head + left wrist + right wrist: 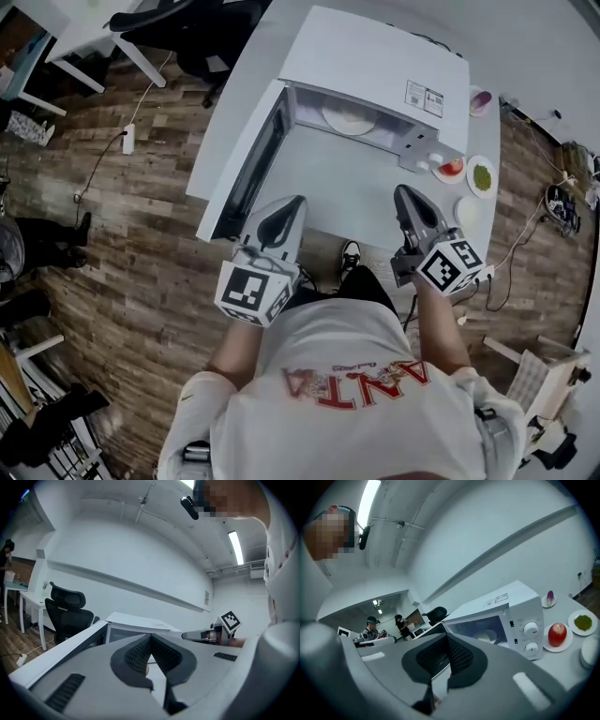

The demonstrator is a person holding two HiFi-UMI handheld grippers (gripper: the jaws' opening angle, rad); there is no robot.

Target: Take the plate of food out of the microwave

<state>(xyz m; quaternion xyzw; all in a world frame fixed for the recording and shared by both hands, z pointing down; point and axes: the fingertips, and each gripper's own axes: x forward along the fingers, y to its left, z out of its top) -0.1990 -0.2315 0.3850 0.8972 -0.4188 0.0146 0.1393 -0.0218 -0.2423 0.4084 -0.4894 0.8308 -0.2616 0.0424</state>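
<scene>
Item: plate of food (350, 117), round and pale, lying flat on the cavity floor of the microwave (375, 66), set deep toward its back wall. I cannot name the food; it reads white on white.
Housing: white box-shaped microwave with a matte casing and two round knobs on its right panel. It stands toward the far edge of the table (366, 187).
Door: microwave door (248, 164) swung fully open to the left, dark glass in a white frame, reaching out toward the table's near left corner.
Left gripper (292, 204): jaws together, ribbed dark pads meeting, nothing between them. It is held over the table's near edge, beside the open door.
Right gripper (405, 192): jaws together and empty. It is held over the near edge, in front of the knob panel.
Key relation: the plate lies straight ahead and between the two grippers, beyond a bare stretch of table. As a disc it has no long axis, and its near rim faces me. I judge the right gripper slightly nearer and free of the door.
Next need, as I judge it: the jaws must part before meeting the rim.
Bystanders along the table's right edge: apple on a small plate (557, 634); plate of green food (583, 622).
</scene>
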